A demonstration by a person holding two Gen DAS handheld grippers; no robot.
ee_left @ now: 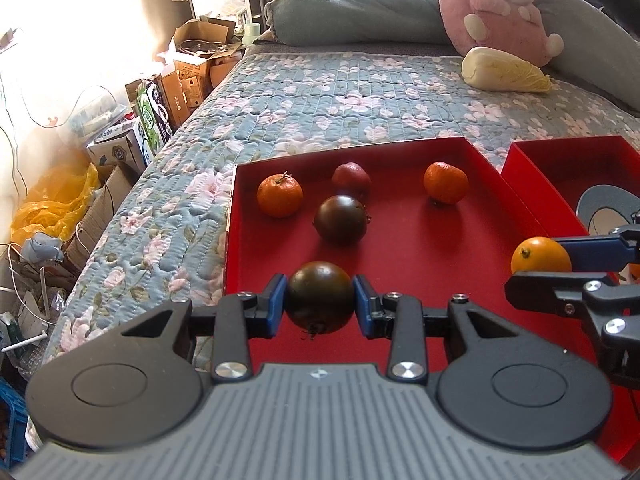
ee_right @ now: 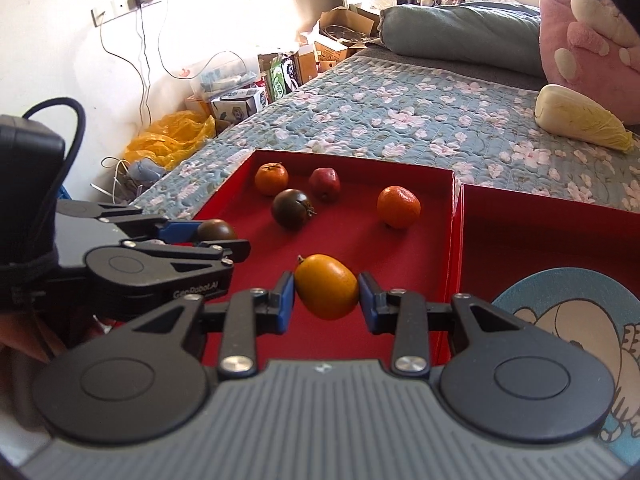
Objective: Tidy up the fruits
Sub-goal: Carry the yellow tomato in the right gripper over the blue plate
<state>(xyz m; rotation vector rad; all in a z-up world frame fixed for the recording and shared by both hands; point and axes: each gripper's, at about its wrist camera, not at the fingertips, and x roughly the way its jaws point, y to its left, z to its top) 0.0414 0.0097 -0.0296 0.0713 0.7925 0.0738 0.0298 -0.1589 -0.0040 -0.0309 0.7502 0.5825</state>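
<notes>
"GenRobot.AI" lettering on left gripper [ee_right: 200, 240], clamped on dark tomato [ee_left: 320, 297] between pads. Right gripper [ee_right: 326, 298] squeezing yellow-orange oval fruit [ee_right: 326, 286], stem up-left.

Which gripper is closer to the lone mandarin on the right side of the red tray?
Right. The right gripper, shut on a yellow fruit, sits just in front of that mandarin. The left gripper, holding a dark tomato, is further left.
</notes>
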